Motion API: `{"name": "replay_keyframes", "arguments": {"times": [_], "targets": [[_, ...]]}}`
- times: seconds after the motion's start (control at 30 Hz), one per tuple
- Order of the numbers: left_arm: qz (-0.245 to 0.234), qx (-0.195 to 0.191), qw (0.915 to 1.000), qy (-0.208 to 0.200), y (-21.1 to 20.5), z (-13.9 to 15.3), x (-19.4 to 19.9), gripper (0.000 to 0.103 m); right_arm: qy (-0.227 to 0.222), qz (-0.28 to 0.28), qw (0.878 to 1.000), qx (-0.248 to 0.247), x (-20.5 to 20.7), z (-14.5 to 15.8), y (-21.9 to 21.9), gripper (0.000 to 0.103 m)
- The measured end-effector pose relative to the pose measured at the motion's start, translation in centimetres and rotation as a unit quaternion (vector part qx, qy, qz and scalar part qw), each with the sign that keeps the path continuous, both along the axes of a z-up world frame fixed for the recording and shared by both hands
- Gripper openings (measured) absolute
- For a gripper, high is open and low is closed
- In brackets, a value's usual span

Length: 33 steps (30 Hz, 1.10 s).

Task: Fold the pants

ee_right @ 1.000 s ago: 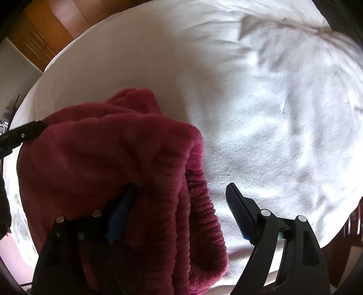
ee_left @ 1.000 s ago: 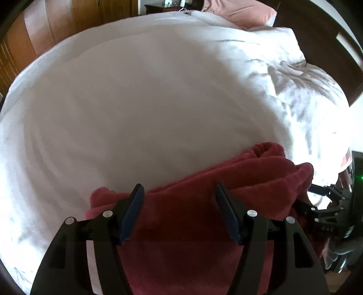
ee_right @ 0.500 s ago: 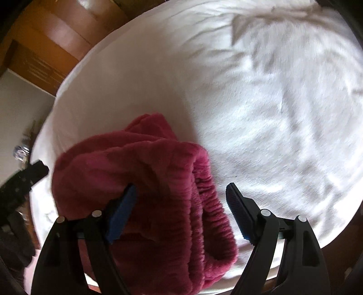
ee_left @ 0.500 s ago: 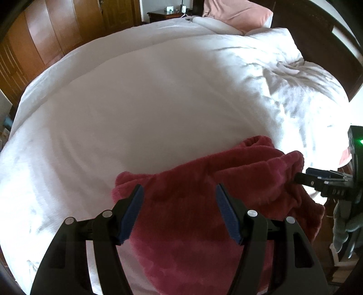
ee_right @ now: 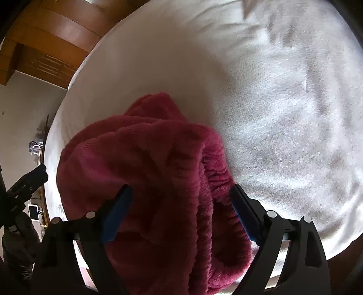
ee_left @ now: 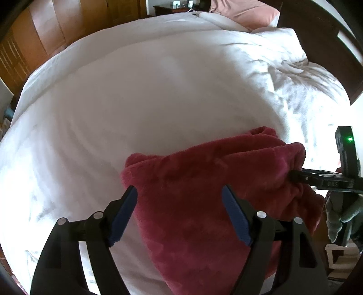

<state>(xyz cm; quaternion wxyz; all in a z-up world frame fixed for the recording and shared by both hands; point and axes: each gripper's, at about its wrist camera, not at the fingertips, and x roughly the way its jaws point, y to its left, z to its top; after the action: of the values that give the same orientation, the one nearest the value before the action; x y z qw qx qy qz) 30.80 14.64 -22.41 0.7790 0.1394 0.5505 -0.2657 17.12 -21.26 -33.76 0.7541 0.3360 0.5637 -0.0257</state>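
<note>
Dark red fleece pants (ee_left: 204, 192) lie folded in a thick bundle near the front edge of a white bed (ee_left: 136, 102). My left gripper (ee_left: 178, 189) hovers over the bundle's left part. Its jaws are opening and its blue pads stand clear of the cloth. My right gripper (ee_right: 181, 186) sits at the bundle's right end, where the elastic waistband (ee_right: 217, 181) shows. Its jaws are opening too, with the pants (ee_right: 140, 163) bunched between them. The right gripper's fingers (ee_left: 304, 177) touch the cloth's right edge in the left wrist view.
White duvet spreads wide beyond the pants, rumpled at the far right (ee_left: 306, 79). A pink pillow (ee_left: 242, 11) and a dark headboard (ee_left: 322, 34) lie at the far end. Wooden wardrobe doors (ee_left: 45, 34) stand along the left. A gloved hand (ee_left: 340, 215) holds the right gripper.
The left gripper has lifted and drawn back, so the pants look smaller below it. Both pairs of jaws stand wider. The right view has tilted and rolled, bringing the bundle between its fingers.
</note>
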Motion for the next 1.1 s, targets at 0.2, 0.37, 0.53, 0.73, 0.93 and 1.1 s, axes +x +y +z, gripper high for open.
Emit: {"name": "replay_keyframes", "arguments": {"times": [0.2, 0.37, 0.53, 0.73, 0.93, 1.1], "targets": [[0.007, 0.000, 1.0000, 0.006, 0.6, -0.1, -0.3, 0.078, 0.016, 0.009, 1.000, -0.009, 0.8, -0.8, 0.5, 0.089], [0.013, -0.003, 0.9998, 0.015, 1.2, -0.3, -0.7, 0.078, 0.020, 0.015, 1.000, -0.008, 1.1, -1.4, 1.0, 0.090], [0.025, -0.047, 0.9967, 0.060, 2.8, -1.2, -1.2, 0.078, 0.026, 0.028, 0.999, -0.004, 1.7, -2.1, 1.5, 0.090], [0.062, -0.099, 0.9852, 0.125, 6.1, -4.4, -1.2, 0.081, 0.038, 0.055, 0.998, 0.004, 3.1, -3.3, 1.7, 0.090], [0.072, -0.137, 0.9724, 0.174, 7.5, -7.3, -0.8, 0.082, 0.056, 0.072, 0.996, -0.002, 4.7, -4.0, 2.4, 0.090], [0.076, -0.165, 0.9610, 0.208, 7.9, -9.1, -0.1, 0.087, 0.067, 0.083, 0.994, 0.011, 5.7, -4.6, 2.4, 0.089]]}}
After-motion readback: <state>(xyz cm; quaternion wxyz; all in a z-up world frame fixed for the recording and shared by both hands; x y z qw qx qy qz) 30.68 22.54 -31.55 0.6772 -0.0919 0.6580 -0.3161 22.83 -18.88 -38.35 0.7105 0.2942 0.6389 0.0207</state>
